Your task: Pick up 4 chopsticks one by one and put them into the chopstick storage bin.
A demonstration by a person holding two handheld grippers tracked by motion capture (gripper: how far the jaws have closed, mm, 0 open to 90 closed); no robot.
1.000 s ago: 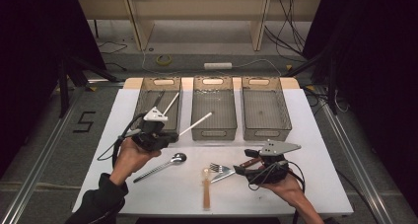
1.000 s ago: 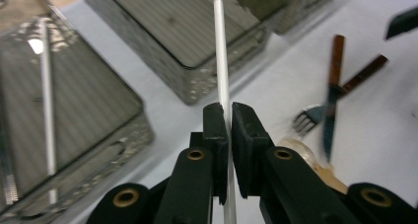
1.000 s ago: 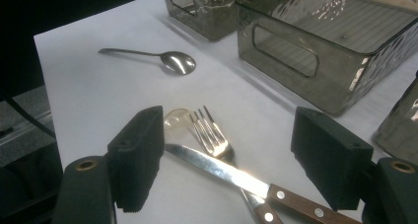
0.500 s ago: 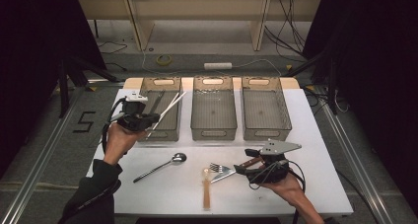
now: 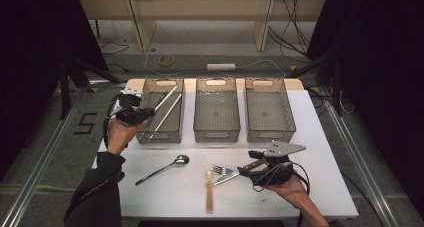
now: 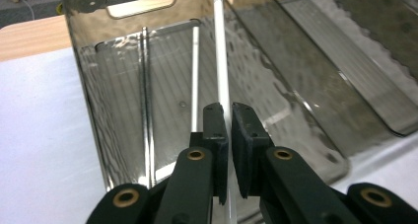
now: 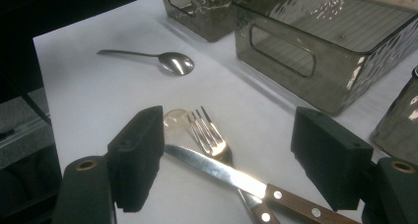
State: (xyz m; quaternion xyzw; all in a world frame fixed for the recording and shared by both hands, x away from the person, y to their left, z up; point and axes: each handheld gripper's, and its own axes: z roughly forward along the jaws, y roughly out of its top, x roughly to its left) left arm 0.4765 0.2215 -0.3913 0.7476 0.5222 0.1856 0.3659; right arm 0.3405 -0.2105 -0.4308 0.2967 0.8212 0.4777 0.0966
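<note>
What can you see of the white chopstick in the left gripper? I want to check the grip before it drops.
The white chopstick is a thin, smooth, straight rod, plastic by its look. The left gripper is shut on it near one end, its black pads pinching both sides. It slants over the left bin, a smoky see-through box, with its far end toward the bin's handle end. A second white chopstick lies beside it.
</note>
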